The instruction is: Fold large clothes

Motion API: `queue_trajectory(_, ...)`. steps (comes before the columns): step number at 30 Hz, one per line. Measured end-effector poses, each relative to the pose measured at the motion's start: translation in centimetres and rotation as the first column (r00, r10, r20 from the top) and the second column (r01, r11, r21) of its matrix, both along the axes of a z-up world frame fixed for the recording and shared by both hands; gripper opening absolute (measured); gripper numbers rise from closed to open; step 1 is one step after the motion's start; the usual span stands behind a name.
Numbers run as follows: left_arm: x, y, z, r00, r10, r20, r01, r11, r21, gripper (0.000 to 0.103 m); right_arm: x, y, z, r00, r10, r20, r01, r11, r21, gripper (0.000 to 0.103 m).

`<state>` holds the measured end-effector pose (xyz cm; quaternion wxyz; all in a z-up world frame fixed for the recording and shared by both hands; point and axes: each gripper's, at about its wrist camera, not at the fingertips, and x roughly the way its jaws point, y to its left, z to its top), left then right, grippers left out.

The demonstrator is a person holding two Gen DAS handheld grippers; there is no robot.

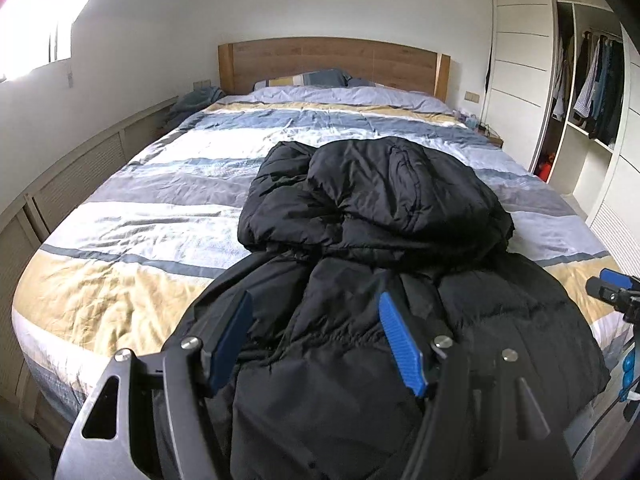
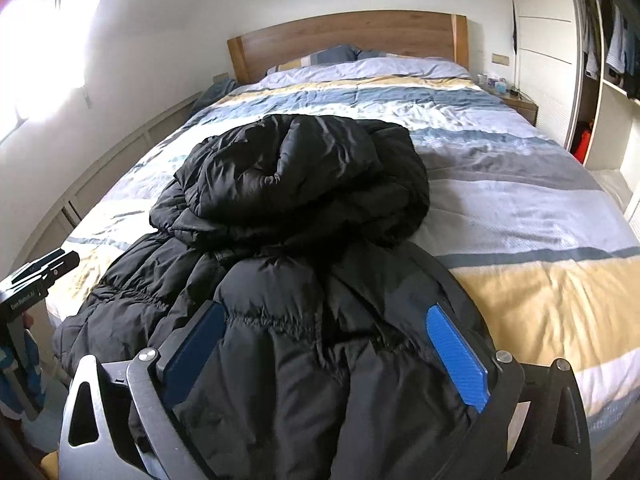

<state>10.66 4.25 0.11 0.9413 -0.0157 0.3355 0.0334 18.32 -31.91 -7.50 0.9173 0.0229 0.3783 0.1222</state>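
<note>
A large black puffer jacket [image 1: 372, 216] lies crumpled on the striped bed [image 1: 160, 184], its upper part bunched toward the headboard and its lower part at the foot edge. It also shows in the right wrist view [image 2: 296, 184]. My left gripper [image 1: 316, 300] is open, its blue pads spread wide over the jacket's near hem. My right gripper [image 2: 328, 312] is open too, its pads apart above the near part of the jacket. The right gripper also shows at the right edge of the left wrist view [image 1: 616, 292]; the left gripper's body shows at the left edge of the right wrist view [image 2: 40, 272].
The bed has a wooden headboard [image 1: 332, 60] and pillows [image 1: 308, 78]. An open wardrobe [image 1: 592, 88] with hanging clothes stands on the right. A low cabinet [image 1: 80, 184] runs along the left wall. A nightstand [image 2: 520, 106] sits at the far right of the bed.
</note>
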Motion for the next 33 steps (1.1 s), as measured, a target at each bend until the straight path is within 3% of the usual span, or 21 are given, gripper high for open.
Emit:
queue_trajectory(19, -3.7, 1.0, 0.5, 0.995, 0.041, 0.086, -0.044, 0.998, 0.035, 0.067, -4.4, -7.8, -2.2, 0.986, -0.167, -0.026, 0.168, 0.985, 0.048, 0.103)
queue_trajectory(27, -4.2, 1.8, 0.5, 0.993, 0.065, 0.095, -0.069, 0.997, 0.042, 0.067, -6.2, -11.8, -3.8, 0.968, -0.242, -0.063, 0.245, 0.968, 0.05, 0.103)
queue_trajectory(33, -3.9, 2.5, -0.5, 0.994, 0.082, 0.072, -0.086, 0.995, 0.048, 0.067, -6.6, -13.0, -5.2, 0.966, -0.235, -0.104, 0.243, 0.968, 0.064, 0.103)
